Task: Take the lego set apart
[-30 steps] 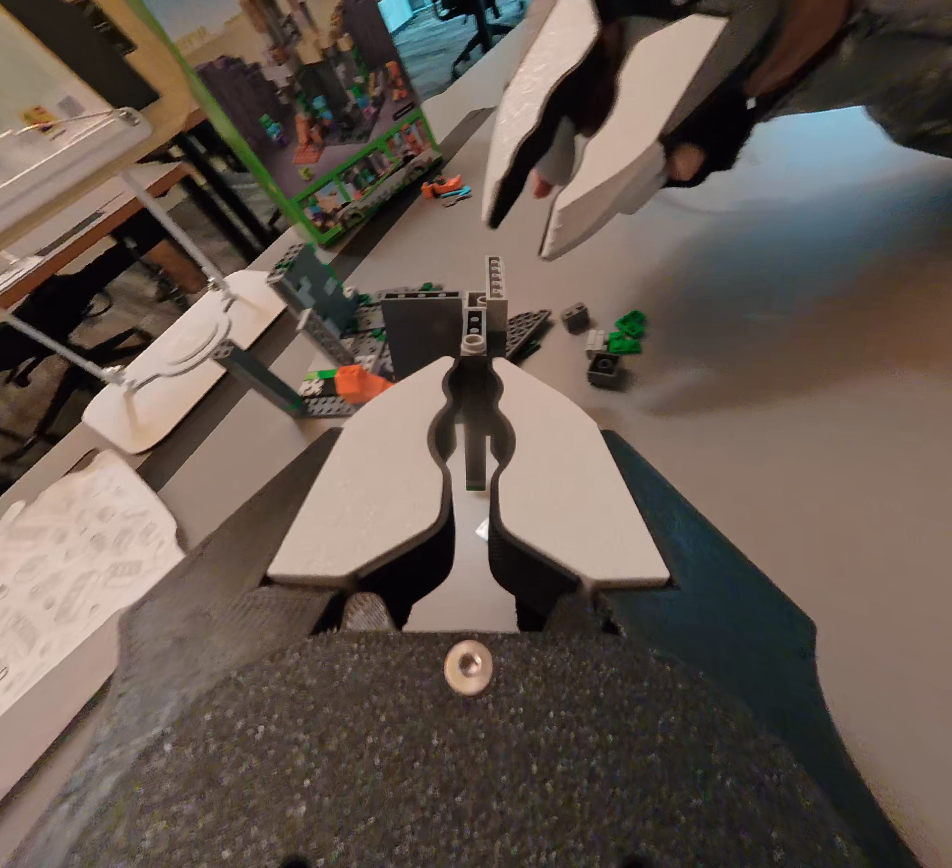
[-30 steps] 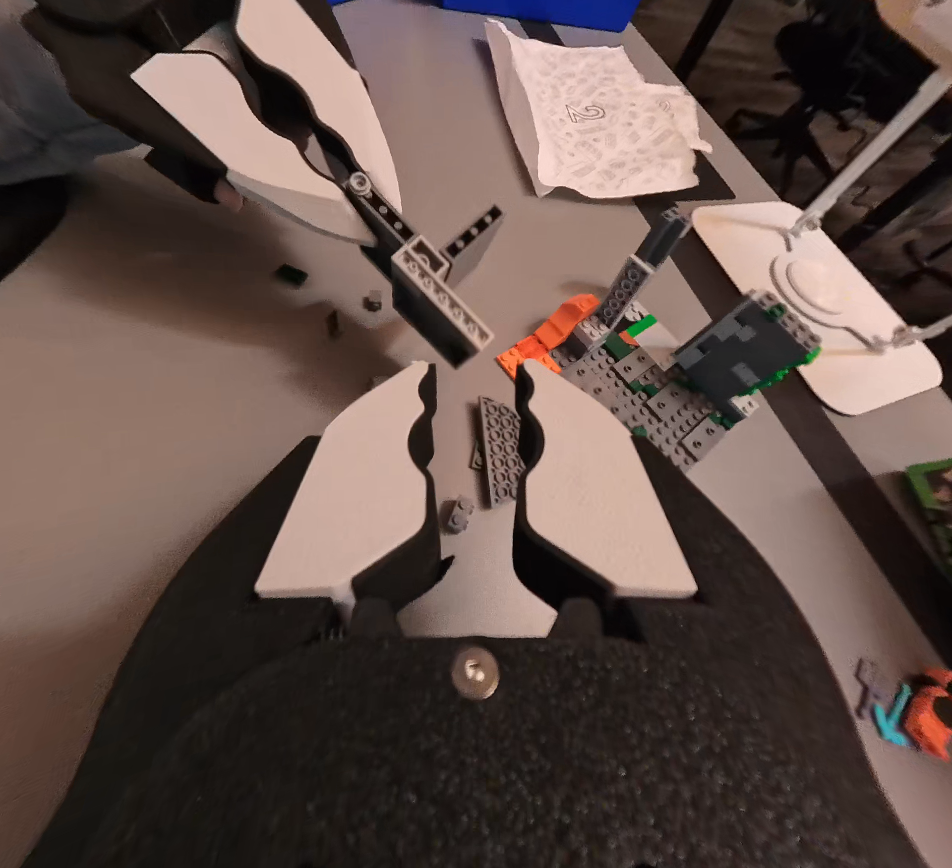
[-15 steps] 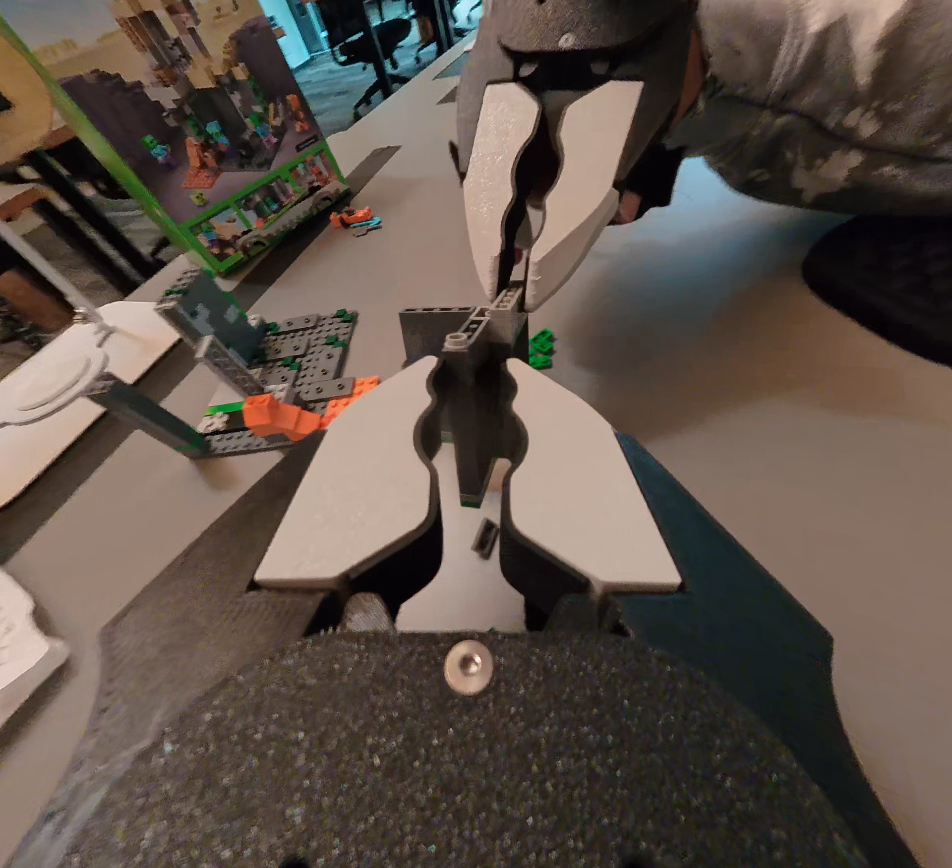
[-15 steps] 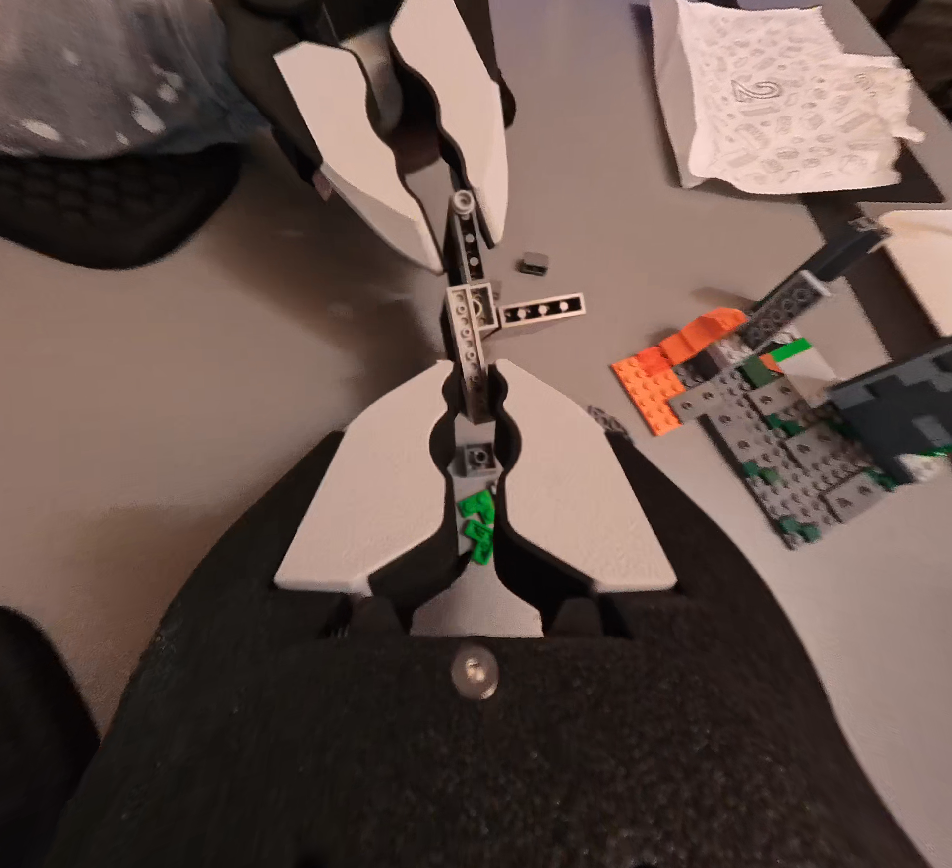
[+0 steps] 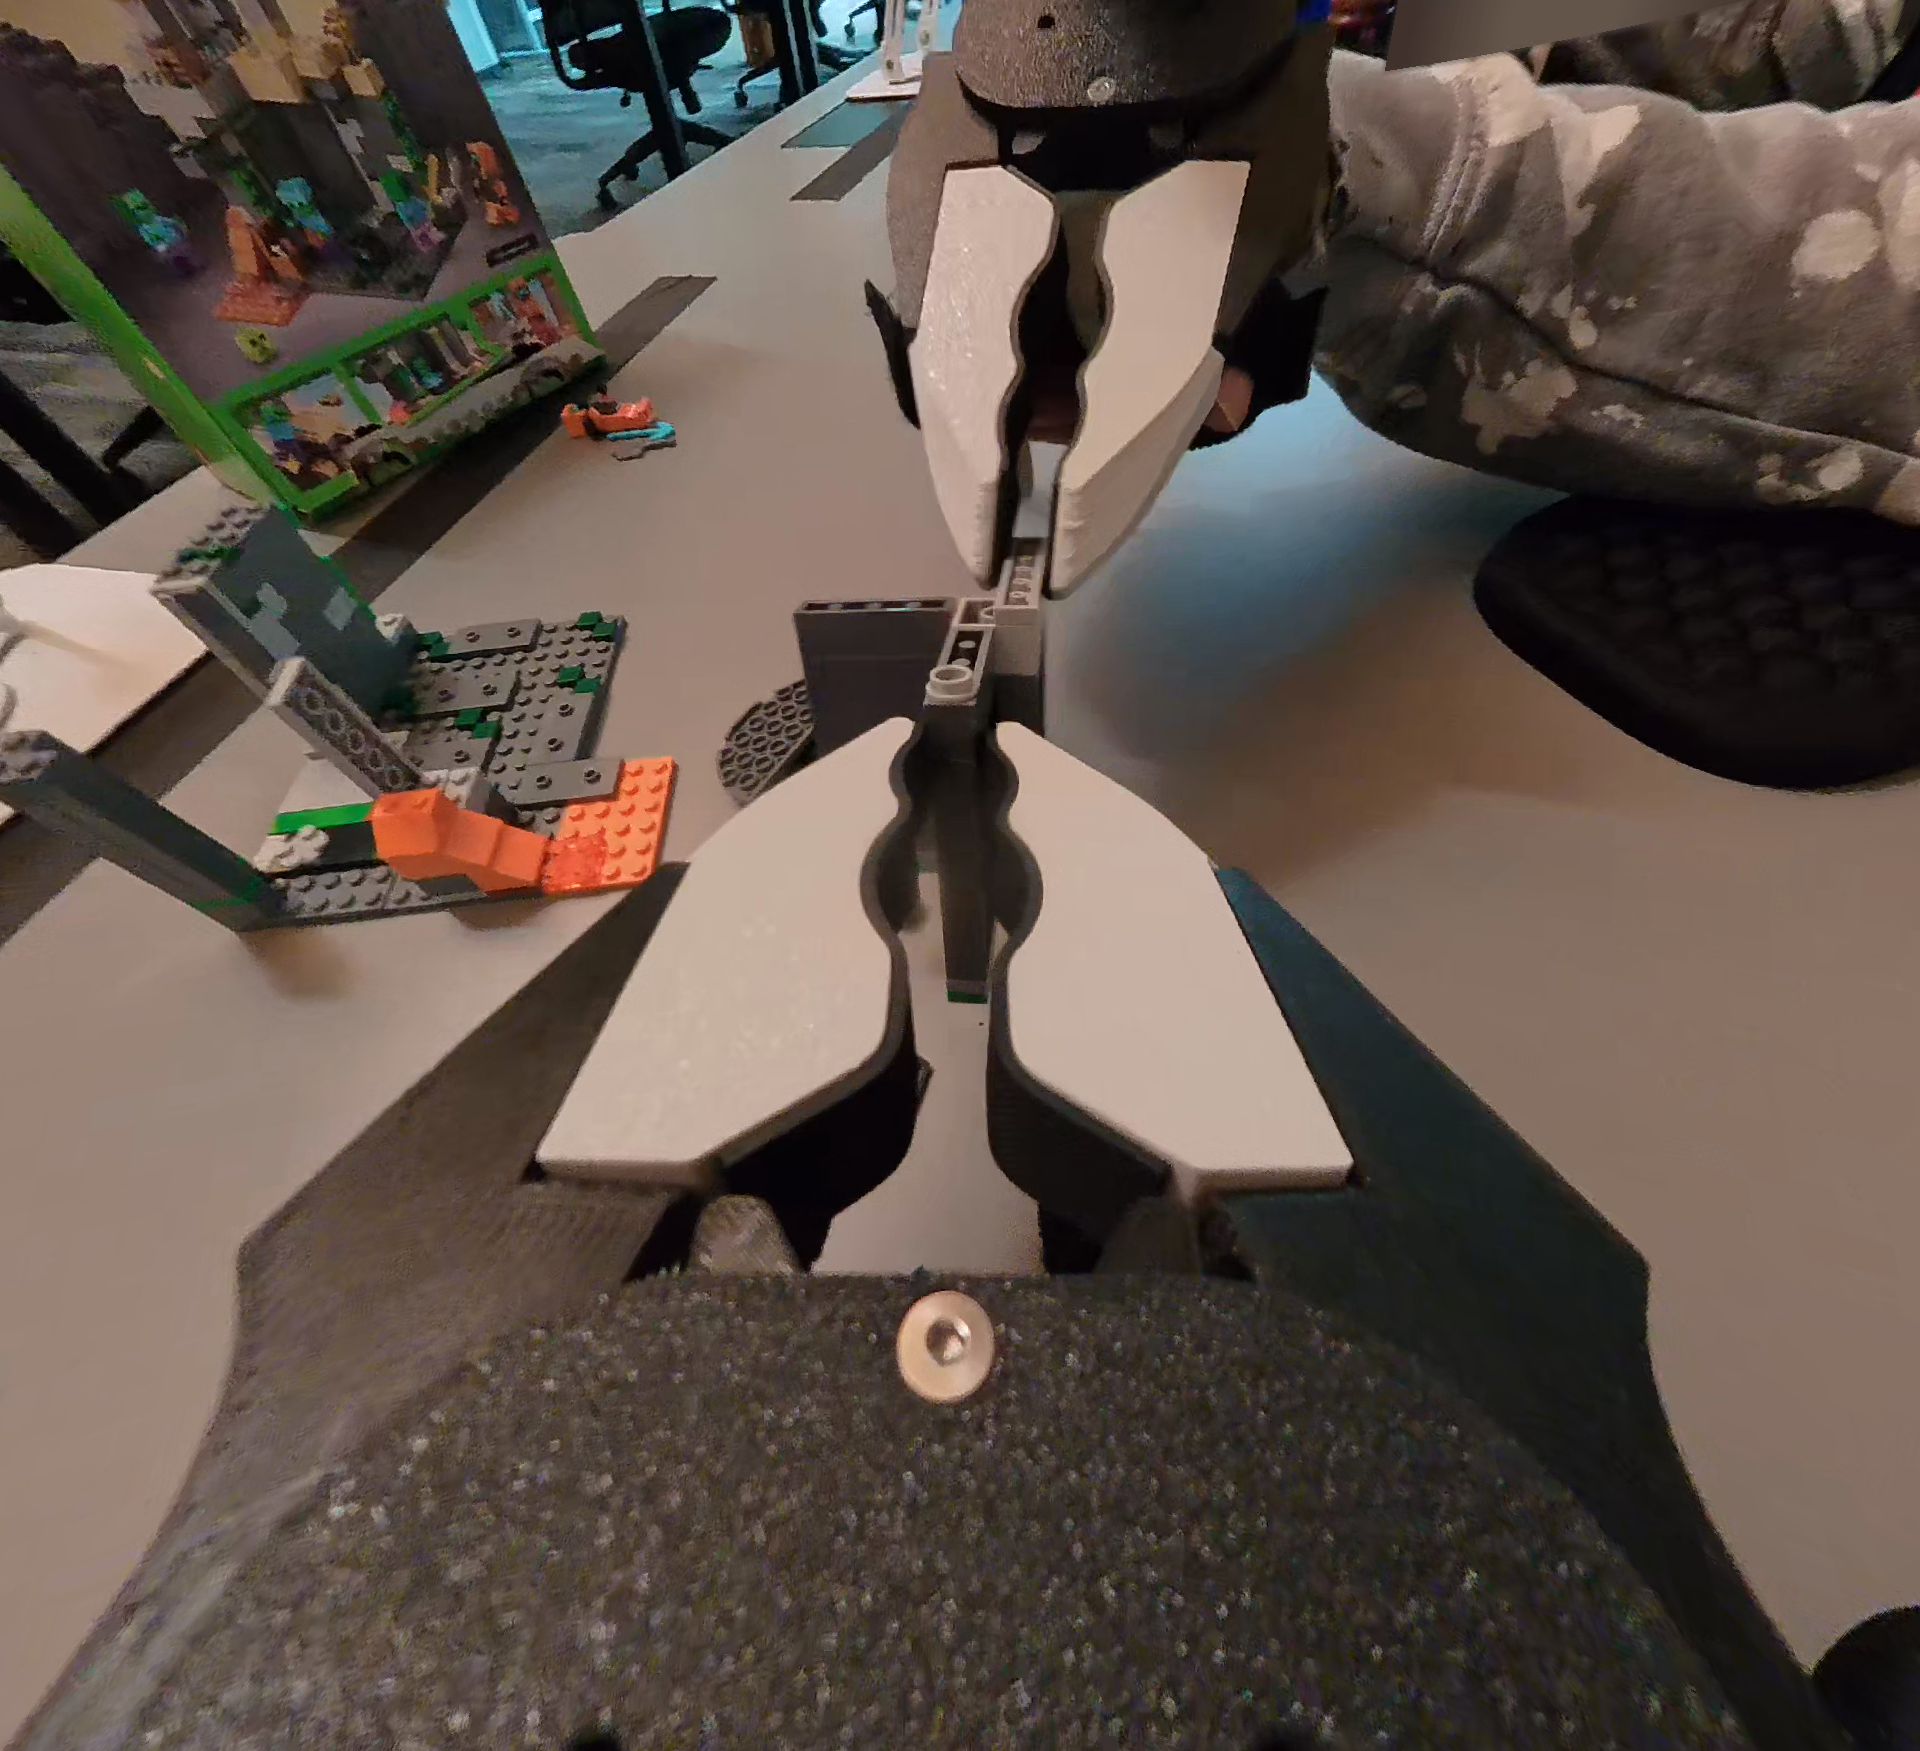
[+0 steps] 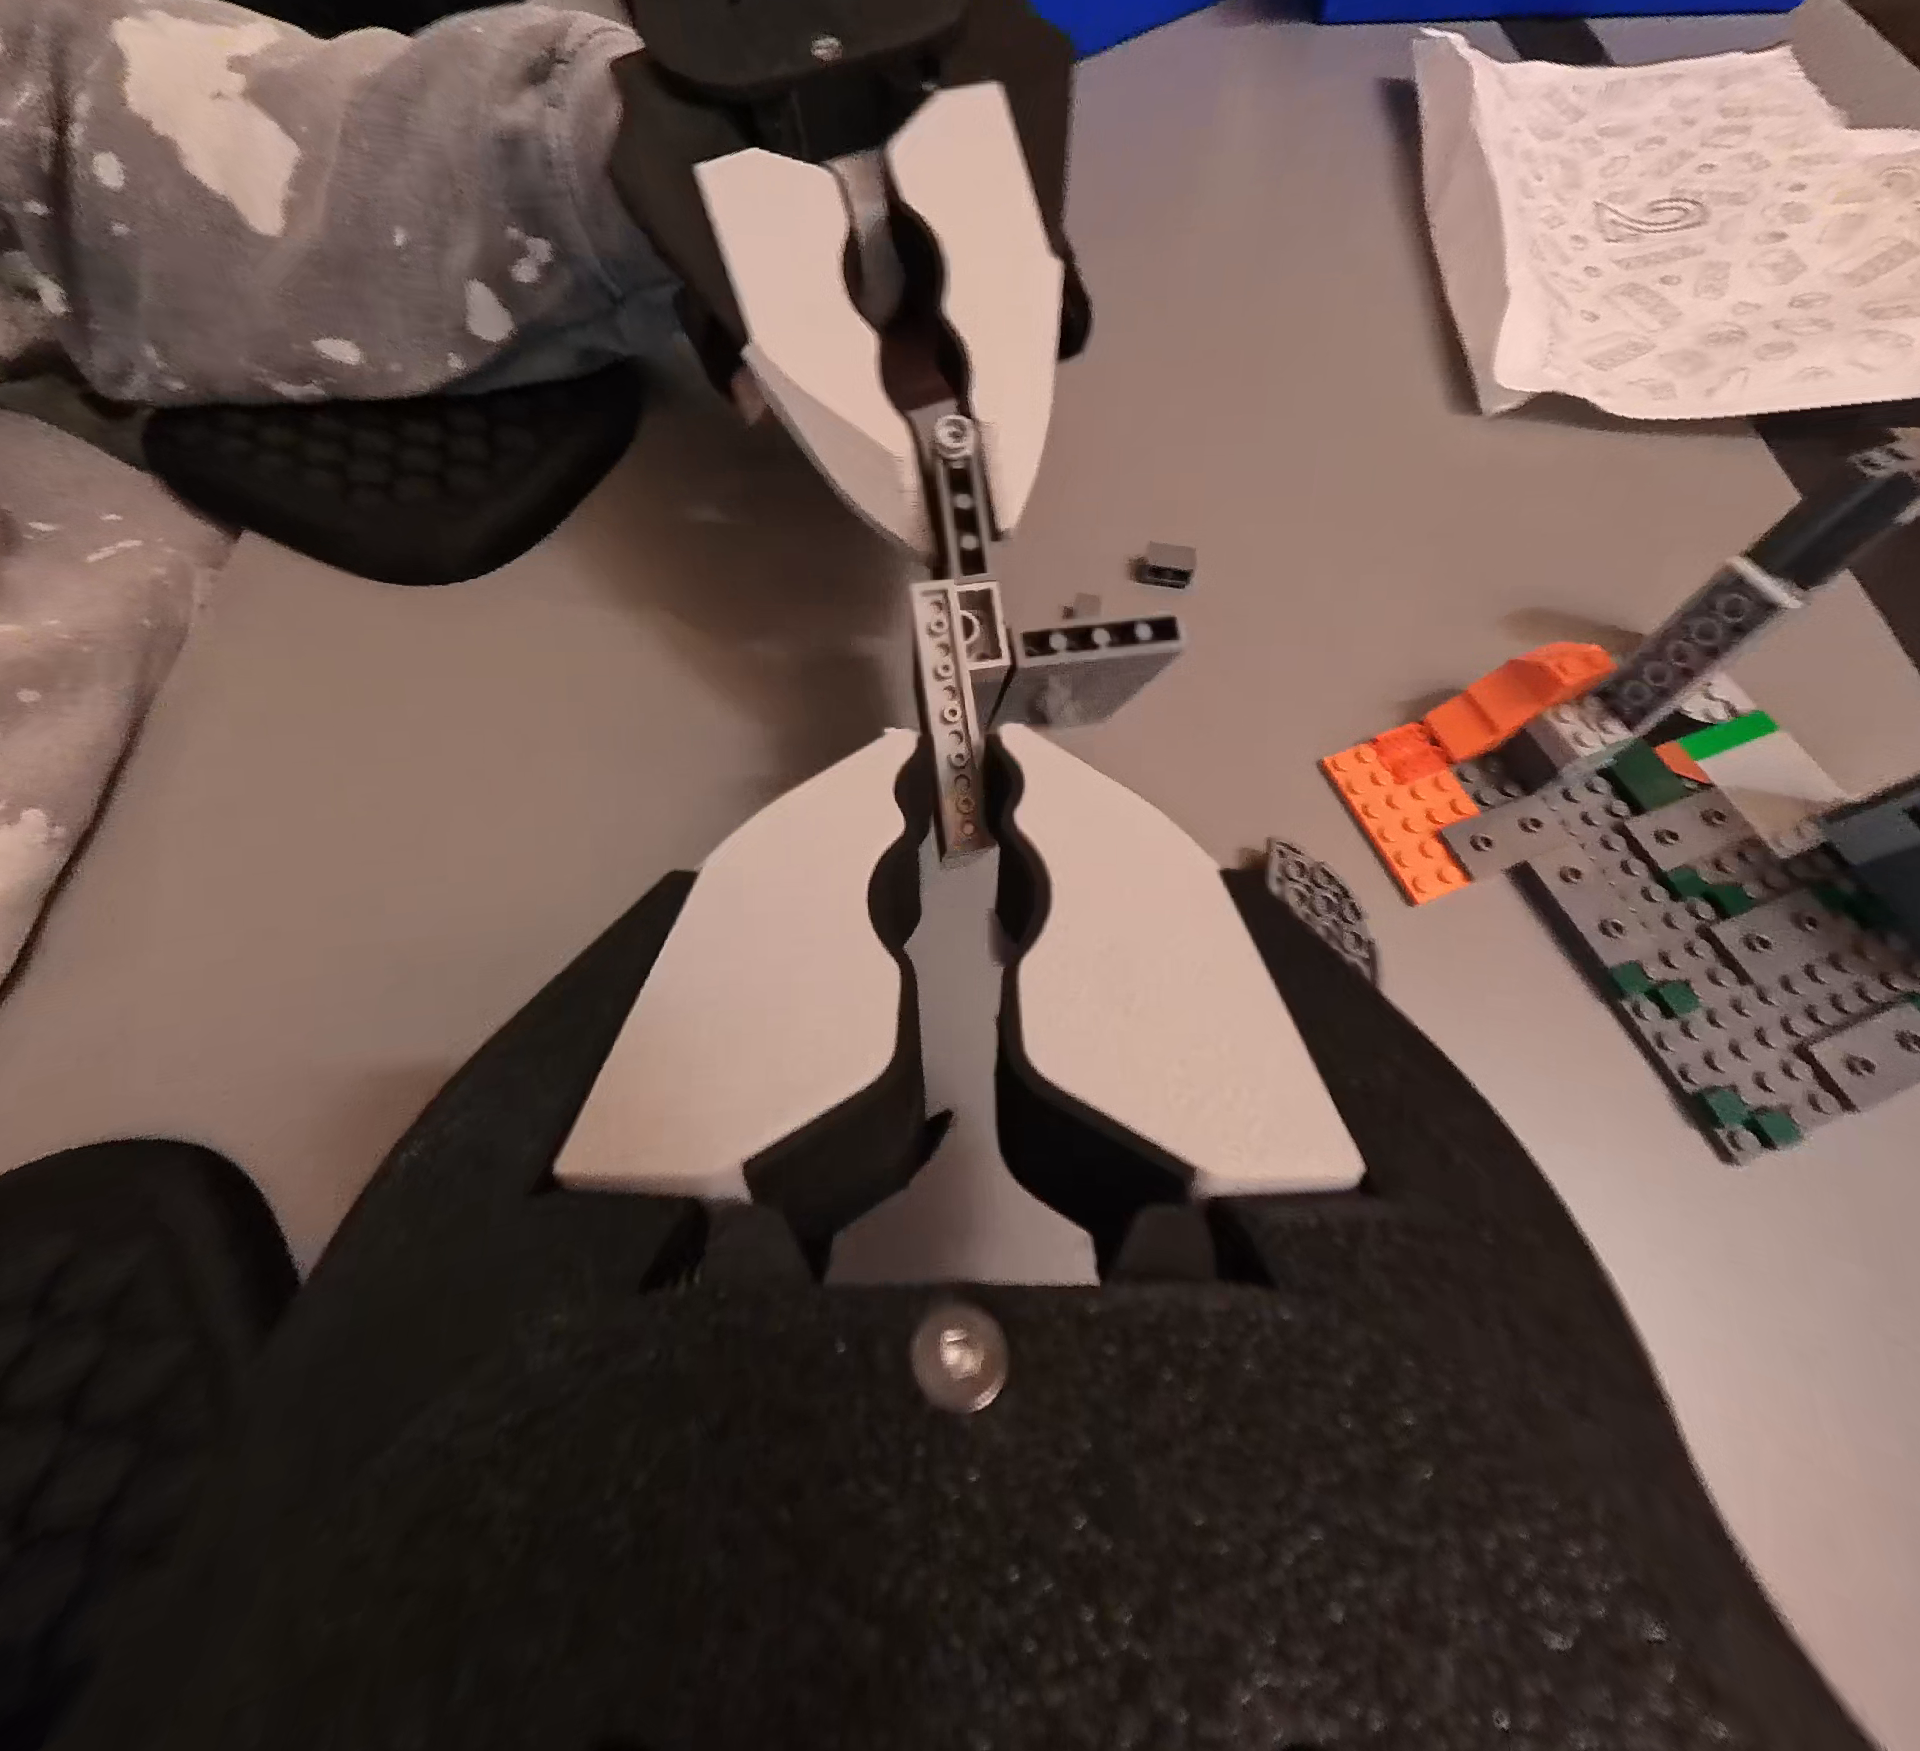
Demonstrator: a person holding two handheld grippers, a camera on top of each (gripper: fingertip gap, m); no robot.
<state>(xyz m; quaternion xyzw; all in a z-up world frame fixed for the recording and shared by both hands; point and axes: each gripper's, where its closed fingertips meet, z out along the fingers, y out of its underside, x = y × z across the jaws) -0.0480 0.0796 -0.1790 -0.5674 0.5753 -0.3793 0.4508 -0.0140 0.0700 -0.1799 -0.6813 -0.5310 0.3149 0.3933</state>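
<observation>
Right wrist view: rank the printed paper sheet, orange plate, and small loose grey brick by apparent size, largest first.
1. printed paper sheet, though cut off at the frame edge
2. orange plate
3. small loose grey brick, clearly smallest

You are facing print on the white crumpled paper sheet [image 6: 1662, 236] beyond the grey studded baseplate [image 6: 1725, 974], and on the green-edged picture box [image 5: 260, 174].

A small grey lego piece [image 6: 961, 662] of three joined walls is held above the bench, one dark wall and one light wall each between fingers. Beside it, on the bench, lies the grey base plate [image 5: 499, 704] with orange bricks [image 5: 613, 834], green studs and tilted dark walls.
</observation>
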